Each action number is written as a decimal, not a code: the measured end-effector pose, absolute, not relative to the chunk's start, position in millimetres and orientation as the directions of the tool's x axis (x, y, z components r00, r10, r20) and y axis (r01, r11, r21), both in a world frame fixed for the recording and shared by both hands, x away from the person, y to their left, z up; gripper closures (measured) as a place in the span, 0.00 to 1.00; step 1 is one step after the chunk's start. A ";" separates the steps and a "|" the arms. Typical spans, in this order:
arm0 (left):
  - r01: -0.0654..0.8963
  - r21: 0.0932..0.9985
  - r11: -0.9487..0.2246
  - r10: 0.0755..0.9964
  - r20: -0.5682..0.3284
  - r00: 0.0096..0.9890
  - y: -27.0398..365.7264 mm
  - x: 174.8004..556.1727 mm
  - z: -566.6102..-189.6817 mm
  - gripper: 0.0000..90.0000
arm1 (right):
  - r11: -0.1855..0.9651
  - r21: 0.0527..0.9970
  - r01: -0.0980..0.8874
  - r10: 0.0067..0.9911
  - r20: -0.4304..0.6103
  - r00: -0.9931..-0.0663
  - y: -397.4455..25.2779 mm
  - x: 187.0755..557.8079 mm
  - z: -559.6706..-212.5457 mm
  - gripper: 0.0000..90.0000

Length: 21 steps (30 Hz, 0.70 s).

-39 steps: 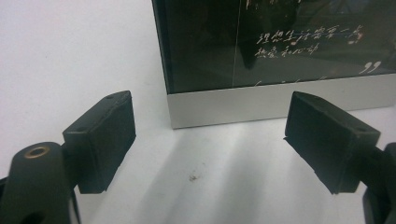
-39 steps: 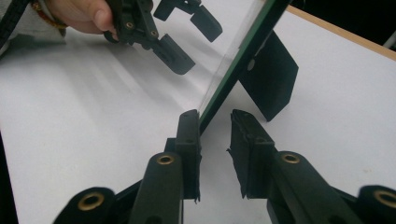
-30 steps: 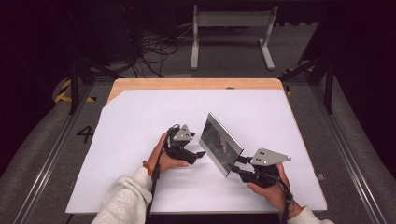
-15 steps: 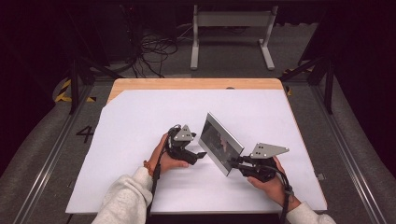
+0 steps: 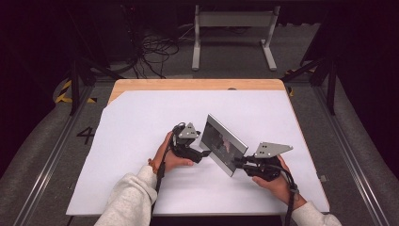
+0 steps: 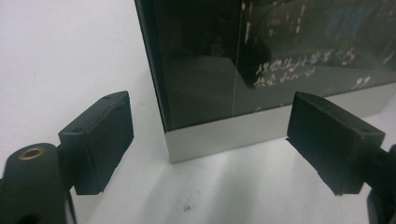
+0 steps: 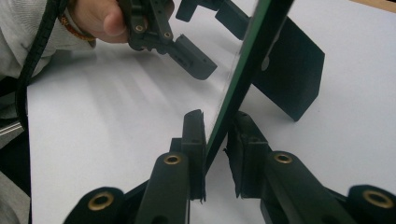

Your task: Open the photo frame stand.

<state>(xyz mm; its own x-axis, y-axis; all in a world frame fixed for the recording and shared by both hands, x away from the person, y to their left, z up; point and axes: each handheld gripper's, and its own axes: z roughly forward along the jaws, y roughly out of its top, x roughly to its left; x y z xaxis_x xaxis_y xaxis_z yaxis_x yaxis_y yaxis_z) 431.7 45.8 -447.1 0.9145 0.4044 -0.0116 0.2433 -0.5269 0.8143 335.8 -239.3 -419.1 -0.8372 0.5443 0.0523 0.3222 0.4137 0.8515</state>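
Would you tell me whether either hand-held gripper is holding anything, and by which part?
The right hand-held gripper clamps the silver-framed glass picture frame at its near edge. The left hand-held gripper is open around a lower corner, not touching.

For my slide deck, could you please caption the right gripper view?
Right gripper pinches the edge of an upright picture frame on white paper; left gripper waits open beyond.

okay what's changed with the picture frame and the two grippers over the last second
Little has changed. The right gripper stays clamped on the picture frame's near corner; its hand shifted slightly between pictures. The left gripper stays open at the frame's other end, which remains upright on the white table.
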 end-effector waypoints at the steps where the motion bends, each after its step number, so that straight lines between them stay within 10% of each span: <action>1: 0.247 0.810 -0.532 0.398 -0.018 0.917 44.9 432.6 -447.7 0.17 | 0.415 0.851 0.321 0.545 0.050 -0.837 -239.2 335.7 -419.0 0.86; 21: 0.225 0.784 -0.579 0.302 -0.050 0.952 34.7 438.5 -451.7 0.27 | 0.423 0.851 0.311 0.543 0.037 -0.839 -240.1 335.6 -419.0 0.86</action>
